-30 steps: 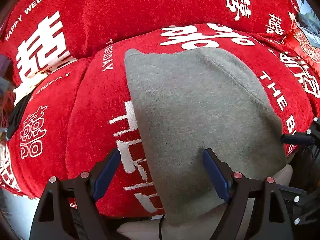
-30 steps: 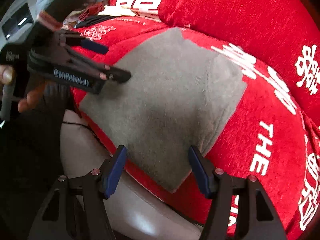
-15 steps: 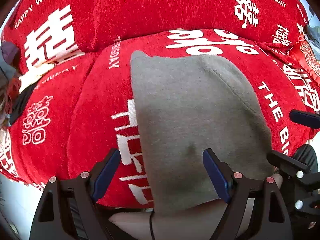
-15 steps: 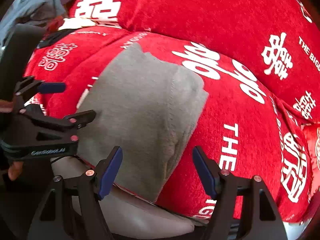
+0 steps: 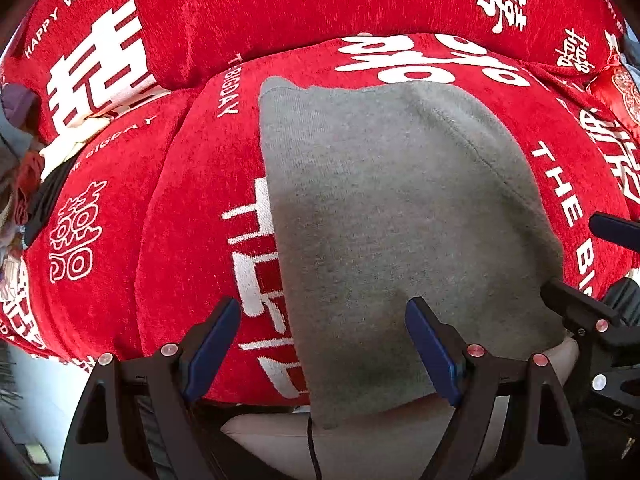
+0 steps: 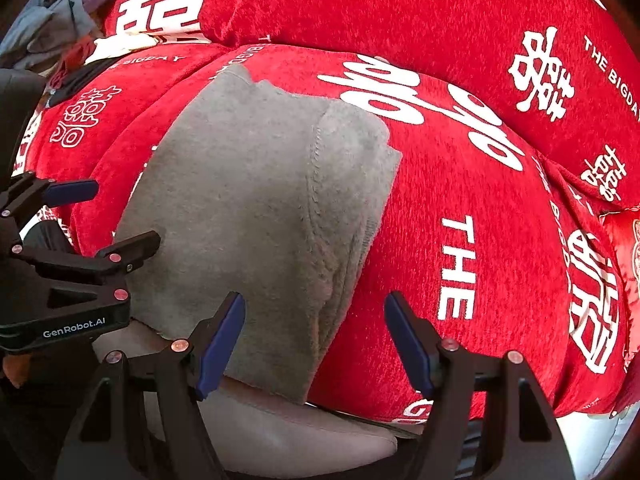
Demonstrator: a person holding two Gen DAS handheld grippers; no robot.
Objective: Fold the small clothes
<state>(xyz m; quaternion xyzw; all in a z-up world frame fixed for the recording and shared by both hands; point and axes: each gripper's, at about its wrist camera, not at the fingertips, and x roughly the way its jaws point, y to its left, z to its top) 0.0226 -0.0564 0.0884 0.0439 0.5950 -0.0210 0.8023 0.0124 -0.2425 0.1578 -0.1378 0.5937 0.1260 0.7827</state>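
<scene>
A small grey knit garment (image 5: 400, 220) lies flat on a red sofa cover, its near edge hanging over the seat front. It also shows in the right wrist view (image 6: 256, 208), with a seam down its right side. My left gripper (image 5: 324, 344) is open and empty, just in front of the garment's near left corner. My right gripper (image 6: 316, 344) is open and empty, in front of the near right corner. The left gripper also shows in the right wrist view (image 6: 108, 220), and the right gripper's fingertips (image 5: 612, 228) show at the left wrist view's right edge.
The red cover (image 5: 180, 220) with white lettering drapes the seat and back cushions (image 6: 400, 8). A heap of other clothes (image 6: 60, 28) lies at the far left end. Pale leather of the sofa front (image 6: 280, 432) shows below the garment.
Both grippers have drawn back toward the sofa front and stayed open. The right gripper swung right, from the garment's near edge to its right corner. The garment has not moved.
</scene>
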